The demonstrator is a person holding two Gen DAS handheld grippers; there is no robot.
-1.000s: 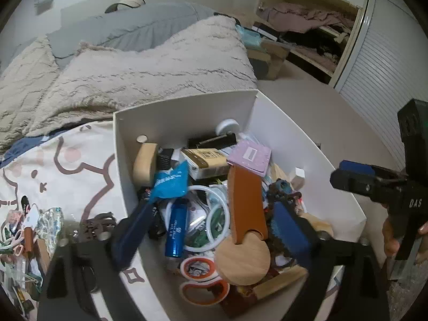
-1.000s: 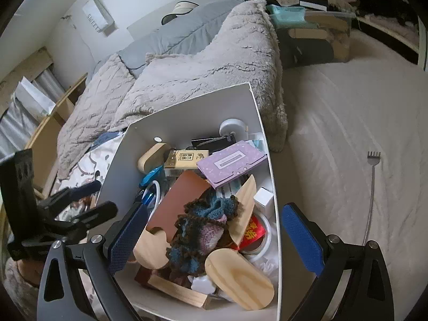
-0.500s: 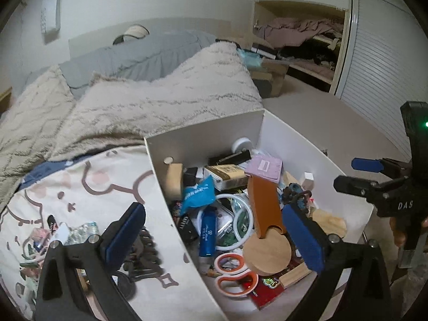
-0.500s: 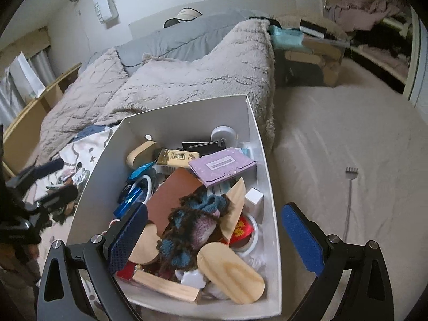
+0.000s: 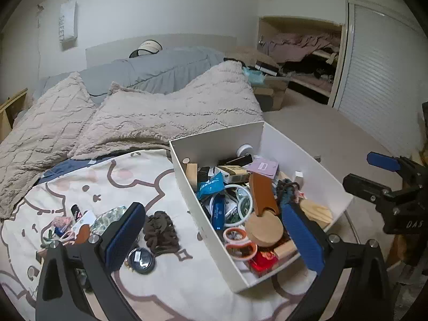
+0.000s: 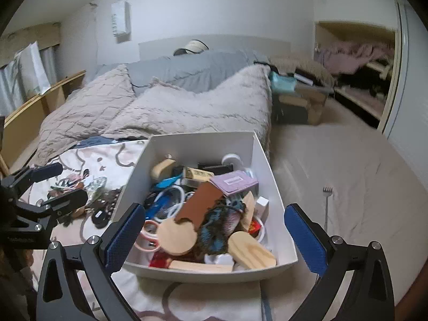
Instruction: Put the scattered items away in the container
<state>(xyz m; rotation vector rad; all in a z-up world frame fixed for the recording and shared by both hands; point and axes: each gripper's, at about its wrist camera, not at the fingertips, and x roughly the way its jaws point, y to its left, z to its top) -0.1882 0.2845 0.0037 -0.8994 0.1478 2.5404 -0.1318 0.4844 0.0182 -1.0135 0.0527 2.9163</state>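
A bed fills the room, under a tufted beige blanket and a grey quilt; nearer lies a smooth cream sheet printed with brown cartoon outlines. On the sheet's right edge sits the box, white, rectangular and thin-walled, heaped with a long brown leather strip, a round wooden disc, a lilac card, white rings and orange scissors. The left gripper is spread wide and empty, straddling the box's near wall. To its left a crinkled brown scrunchie, a round dark tin and a scatter of small bits lie on the sheet. The right gripper hangs before the box, fingers wide apart, empty. A metal back-scratcher lies on the pale carpet.
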